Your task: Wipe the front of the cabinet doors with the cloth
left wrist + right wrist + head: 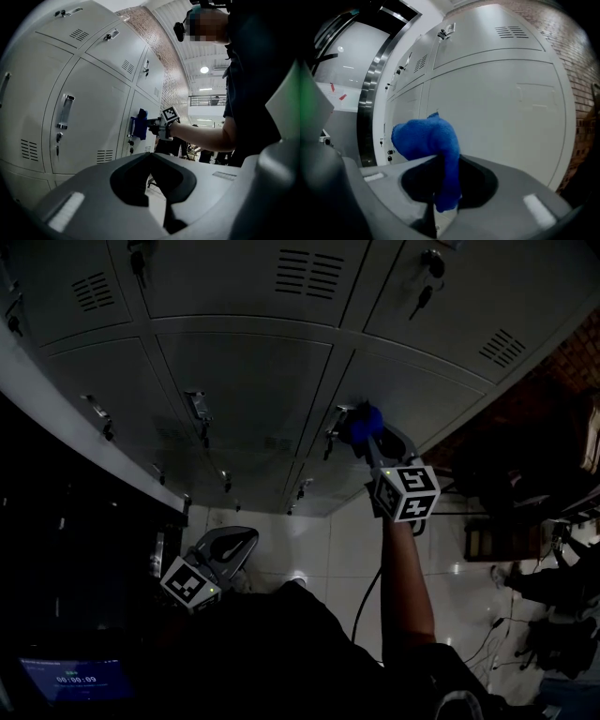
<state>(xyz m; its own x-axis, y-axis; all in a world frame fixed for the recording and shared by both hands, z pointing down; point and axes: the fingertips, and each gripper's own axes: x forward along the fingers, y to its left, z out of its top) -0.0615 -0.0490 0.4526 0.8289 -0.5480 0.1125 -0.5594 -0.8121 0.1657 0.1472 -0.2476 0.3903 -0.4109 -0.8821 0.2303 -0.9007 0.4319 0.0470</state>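
A brick wall [553,371] rises at the right. Glossy white floor tiles [328,545] spread to the left of the brick wall, and thin black cables [489,638] lie on them below it. A small lit screen [75,679] glows far to its left.

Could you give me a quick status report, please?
Right gripper shut on cloth, at door. Left gripper shut, empty, low. Handle beside cloth.

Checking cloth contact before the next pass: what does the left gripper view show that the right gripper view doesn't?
Only the left gripper view: the right gripper side-on, holding the blue cloth at a cabinet door beside its handle; the left gripper shut, empty. Only the right gripper view: the cloth pinched between its own jaws, draping down. Both: the cloth and the grey cabinet doors.
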